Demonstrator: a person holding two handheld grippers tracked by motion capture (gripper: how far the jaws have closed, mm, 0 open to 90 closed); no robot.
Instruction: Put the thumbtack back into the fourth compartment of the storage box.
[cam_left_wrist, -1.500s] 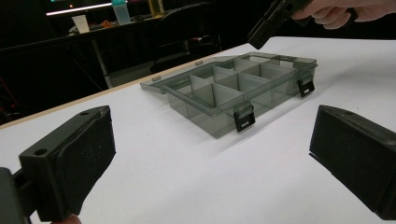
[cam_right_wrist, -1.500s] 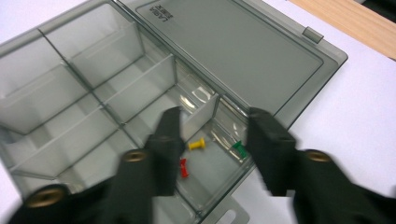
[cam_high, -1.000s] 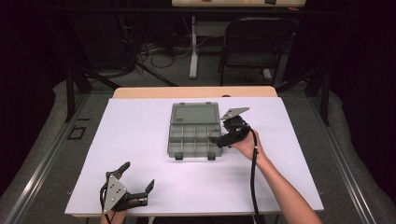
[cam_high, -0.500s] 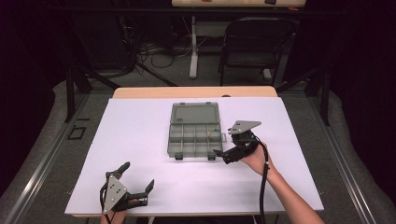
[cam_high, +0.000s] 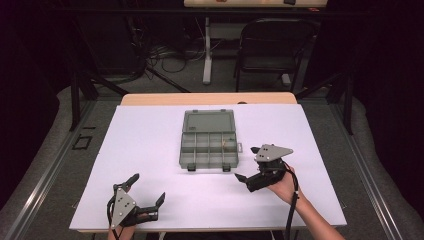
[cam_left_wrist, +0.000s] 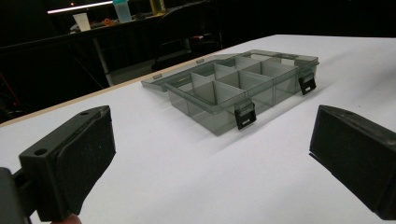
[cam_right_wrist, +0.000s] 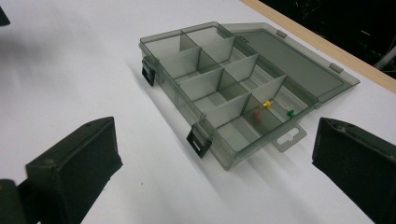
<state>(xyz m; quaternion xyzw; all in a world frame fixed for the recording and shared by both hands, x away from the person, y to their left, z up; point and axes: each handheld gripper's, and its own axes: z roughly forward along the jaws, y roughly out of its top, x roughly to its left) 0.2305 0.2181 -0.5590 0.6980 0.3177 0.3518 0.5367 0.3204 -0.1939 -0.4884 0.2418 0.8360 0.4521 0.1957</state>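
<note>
While the clear grey compartment box lies with its lid folded flat open near the middle of the white table, the right tongs sit just beside its near right corner, jaws spread wide after having just been opening, with nothing between them. Small yellow, green and red pins lie in the box's end compartments by the hang tab. Well apart, at the near left table edge, the left tongs stand wide and empty.
</note>
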